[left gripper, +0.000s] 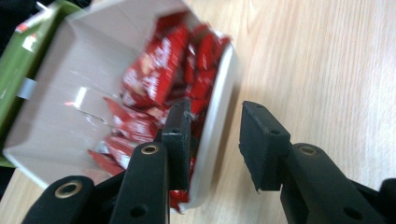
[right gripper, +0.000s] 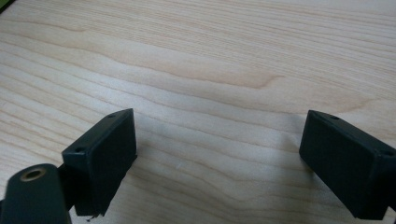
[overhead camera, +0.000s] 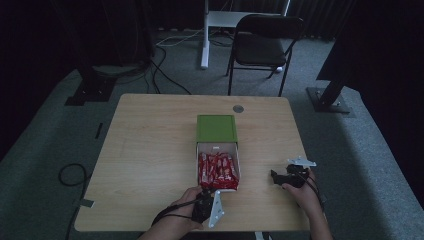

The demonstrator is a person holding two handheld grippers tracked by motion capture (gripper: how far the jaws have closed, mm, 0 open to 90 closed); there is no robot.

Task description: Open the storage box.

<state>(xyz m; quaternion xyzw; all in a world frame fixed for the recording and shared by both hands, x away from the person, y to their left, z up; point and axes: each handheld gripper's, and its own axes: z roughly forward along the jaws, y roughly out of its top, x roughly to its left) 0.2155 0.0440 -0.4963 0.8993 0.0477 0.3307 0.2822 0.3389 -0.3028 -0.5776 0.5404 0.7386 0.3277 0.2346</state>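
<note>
A white open box (overhead camera: 218, 148) lies mid-table, slid partly out of its green sleeve (overhead camera: 216, 129). Several red snack packets (overhead camera: 218, 171) fill its near half. My left gripper (overhead camera: 205, 191) is at the box's near edge. In the left gripper view it (left gripper: 217, 111) is open and straddles the box's white wall (left gripper: 223, 88): one jaw is inside among the red packets (left gripper: 159, 70), the other outside over the wood. The green sleeve (left gripper: 14, 70) shows at the far left. My right gripper (overhead camera: 276, 176) rests to the right of the box, and it (right gripper: 219, 117) is wide open over bare wood.
The wooden table (overhead camera: 150, 150) has a grey round cable cap (overhead camera: 238, 108) near its far edge. A black folding chair (overhead camera: 265, 42) and a white desk leg (overhead camera: 205, 35) stand behind it. Cables lie on the carpet at left (overhead camera: 72, 175).
</note>
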